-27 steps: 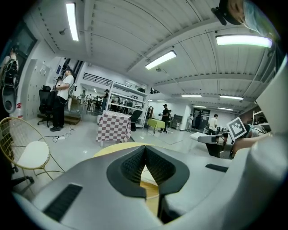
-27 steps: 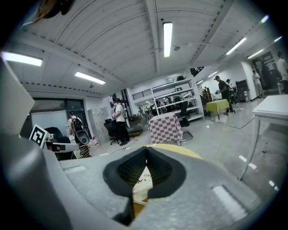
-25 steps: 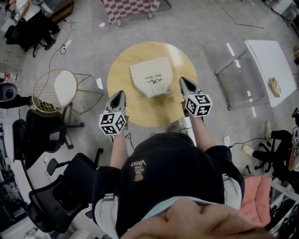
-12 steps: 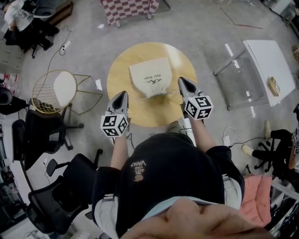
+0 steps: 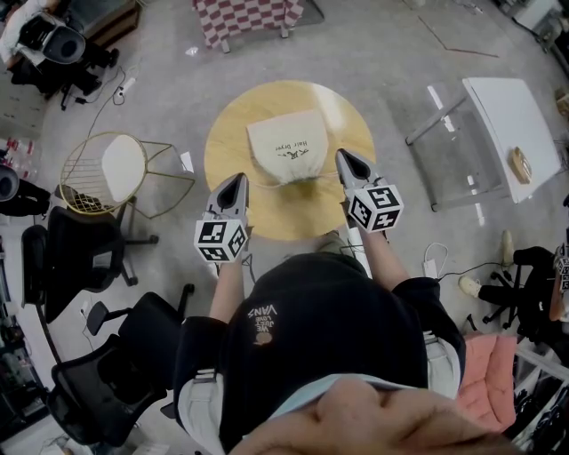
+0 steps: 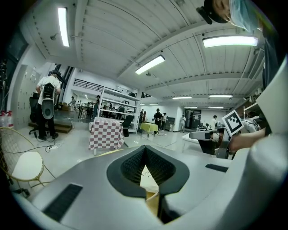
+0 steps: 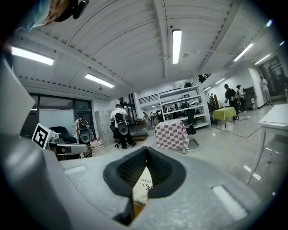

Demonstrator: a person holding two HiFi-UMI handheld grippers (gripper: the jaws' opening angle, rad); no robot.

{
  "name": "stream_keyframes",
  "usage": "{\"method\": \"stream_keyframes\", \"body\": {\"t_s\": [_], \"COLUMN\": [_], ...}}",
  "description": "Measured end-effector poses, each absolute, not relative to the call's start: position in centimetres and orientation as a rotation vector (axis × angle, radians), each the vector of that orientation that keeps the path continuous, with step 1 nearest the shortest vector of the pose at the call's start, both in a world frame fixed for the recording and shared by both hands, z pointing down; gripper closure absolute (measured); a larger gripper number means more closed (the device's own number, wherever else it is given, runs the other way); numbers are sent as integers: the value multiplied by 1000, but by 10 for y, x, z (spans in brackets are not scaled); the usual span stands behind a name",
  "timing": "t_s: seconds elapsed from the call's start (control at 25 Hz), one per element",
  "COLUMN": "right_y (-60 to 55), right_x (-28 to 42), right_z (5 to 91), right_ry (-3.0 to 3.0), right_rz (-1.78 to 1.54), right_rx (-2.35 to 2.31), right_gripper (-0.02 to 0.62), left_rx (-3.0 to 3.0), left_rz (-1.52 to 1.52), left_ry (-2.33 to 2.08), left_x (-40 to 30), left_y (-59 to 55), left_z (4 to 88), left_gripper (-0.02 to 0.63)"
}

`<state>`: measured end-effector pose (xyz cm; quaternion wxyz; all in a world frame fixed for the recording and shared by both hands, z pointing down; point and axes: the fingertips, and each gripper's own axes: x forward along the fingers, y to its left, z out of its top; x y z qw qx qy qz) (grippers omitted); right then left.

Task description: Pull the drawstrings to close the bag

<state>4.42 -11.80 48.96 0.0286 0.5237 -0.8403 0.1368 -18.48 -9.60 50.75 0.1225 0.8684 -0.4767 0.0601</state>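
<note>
Grey concrete workshop floor fills the head view, seen steeply from above. Nearest, a person in a dark top (image 5: 311, 338) reaches two grey two-jaw grippers out over a round pale wooden table (image 5: 293, 218). The left gripper (image 5: 237, 180) and right gripper (image 5: 341, 157) both have their jaws pinched together at the tips. Each appears clamped on a thin pale drawstring (image 5: 262, 183) that runs to the bag. Just beyond the tips and between them, the cream cloth bag with dark print (image 5: 286, 142) lies flat on the table, its near edge bunched toward the person.

Compared with a second ago, both grippers have shifted only slightly, their tips a touch nearer the middle of the picture. The bag has kept its place and its gathered shape. That suggests the cords are already drawn about as far as they will go and the closing is nearly done.

From above the cords are faint hairlines. Each gripper view shows only a sliver of cream bag through the slit between the jaws, so the pinch on the cord is not directly visible. Whether the mouth is fully shut cannot be told. Farther off, a gold wire chair with a white seat (image 5: 102, 169) stands to the left. A red-and-white checked cloth (image 5: 244, 13) is cut off by the top edge.
</note>
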Motion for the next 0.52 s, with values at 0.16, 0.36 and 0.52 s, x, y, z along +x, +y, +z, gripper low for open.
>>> {"method": "stream_keyframes", "body": {"t_s": [0.16,0.36,0.52], "right_y": [-114,-110,-106], "right_x": [40,35,33], "right_z": [488,488,489], "right_ry": [-2593,-2589,-2590], "right_rz": [411,405,404], "right_rx": [1604,1601,1603], "right_gripper": [598,598,598], "left_rx": [2542,2552,2559], "left_rz": [175,168,164], "left_ry": [-1387,-1375,-1363], "left_x": [-183,-184,-184], "left_y": [-92,-88,-84], "left_z": [505,503,504], "left_gripper": [595,595,595]}}
